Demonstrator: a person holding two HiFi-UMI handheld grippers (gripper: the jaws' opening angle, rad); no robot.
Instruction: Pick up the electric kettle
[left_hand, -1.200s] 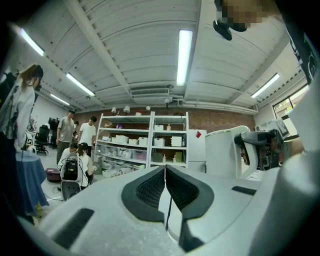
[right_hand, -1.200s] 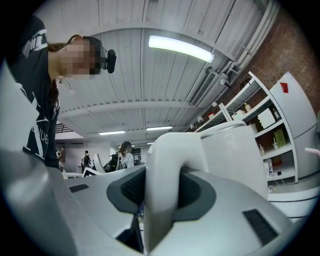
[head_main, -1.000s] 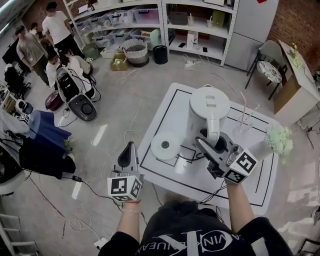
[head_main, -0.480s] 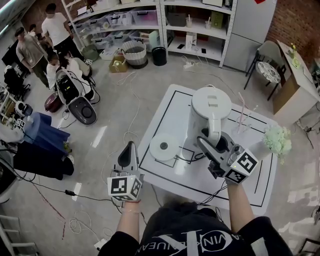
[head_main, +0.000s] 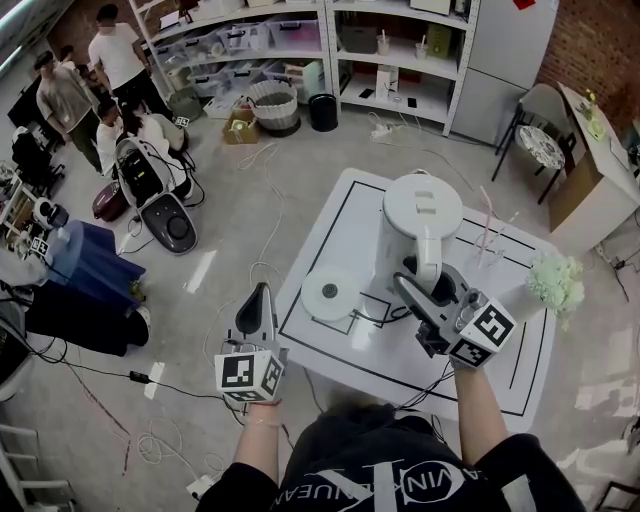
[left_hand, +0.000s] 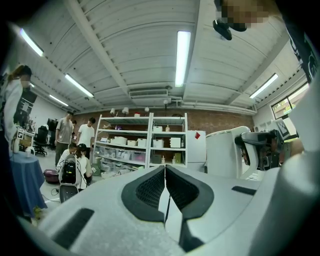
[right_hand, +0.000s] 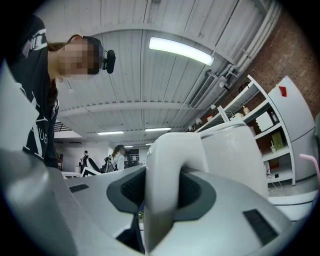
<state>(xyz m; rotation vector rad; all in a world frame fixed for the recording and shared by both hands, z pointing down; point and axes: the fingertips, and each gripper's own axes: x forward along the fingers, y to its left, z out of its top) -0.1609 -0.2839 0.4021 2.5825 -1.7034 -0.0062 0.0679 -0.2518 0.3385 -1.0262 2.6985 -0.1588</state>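
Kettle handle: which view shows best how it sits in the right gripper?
The right gripper view: the handle fills the gap between the right gripper's jaws, with a pad on each side. The head view shows it from above, partly covered by the gripper. The left gripper view shows it small, at the right.

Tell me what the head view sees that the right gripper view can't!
Only the head view: the round kettle base on the white table, the flowers and the left gripper. Only the right gripper view: a ceiling light and the fingers squeezing the handle up close. Both: the white kettle, held by the right gripper.
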